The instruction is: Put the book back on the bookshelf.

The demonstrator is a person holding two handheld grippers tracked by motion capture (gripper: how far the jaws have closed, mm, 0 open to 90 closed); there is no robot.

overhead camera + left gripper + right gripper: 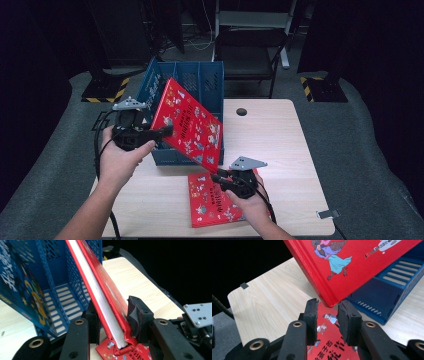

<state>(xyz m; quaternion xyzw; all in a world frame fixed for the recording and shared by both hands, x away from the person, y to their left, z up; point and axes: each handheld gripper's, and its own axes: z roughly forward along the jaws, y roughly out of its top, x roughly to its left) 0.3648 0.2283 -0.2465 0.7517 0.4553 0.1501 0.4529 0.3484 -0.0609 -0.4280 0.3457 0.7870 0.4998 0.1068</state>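
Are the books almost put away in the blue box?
Partway. One blue book already stands in the blue rack. A red book is in hand: the left gripper clamps its edge, tilted over the rack, while the right gripper sits at its lower corner, jaws not pressing. Left to do: slot it in, then the second red book lying on the table.
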